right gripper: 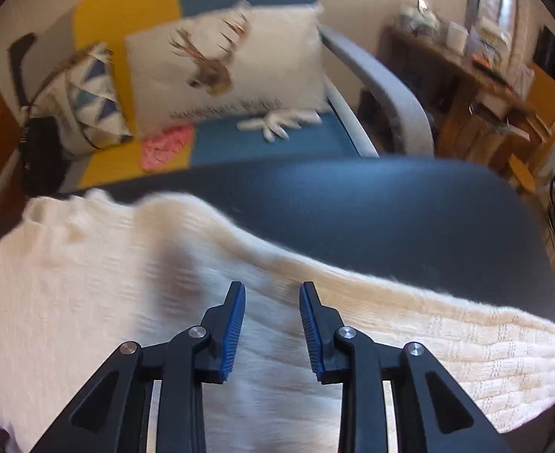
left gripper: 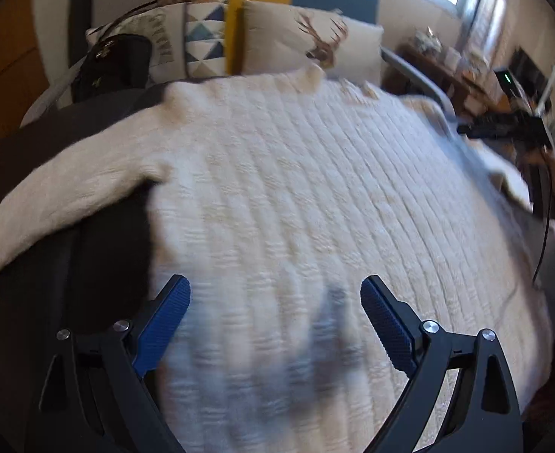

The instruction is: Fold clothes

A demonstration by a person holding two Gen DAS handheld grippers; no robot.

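Observation:
A cream ribbed knit sweater [left gripper: 296, 188] lies spread flat on a dark table [left gripper: 20, 158], one sleeve reaching out to the left. My left gripper [left gripper: 275, 290] hovers over the sweater's body, jaws wide open and empty. In the right wrist view the same sweater [right gripper: 88, 283] shows its other sleeve [right gripper: 485, 347] stretched right along the dark table [right gripper: 390, 207]. My right gripper [right gripper: 272, 294] is over the sweater near the sleeve's root, jaws partly open with nothing between them. The right gripper also shows in the left wrist view [left gripper: 504, 128], blurred, at the far right.
Behind the table stands a sofa [right gripper: 277, 143] with blue and yellow cushions, a deer-print pillow [right gripper: 224, 64], a triangle-print pillow [right gripper: 88, 102], a black bag [left gripper: 115, 64] and small pink and white items. A cluttered wooden shelf [right gripper: 485, 83] stands at the right.

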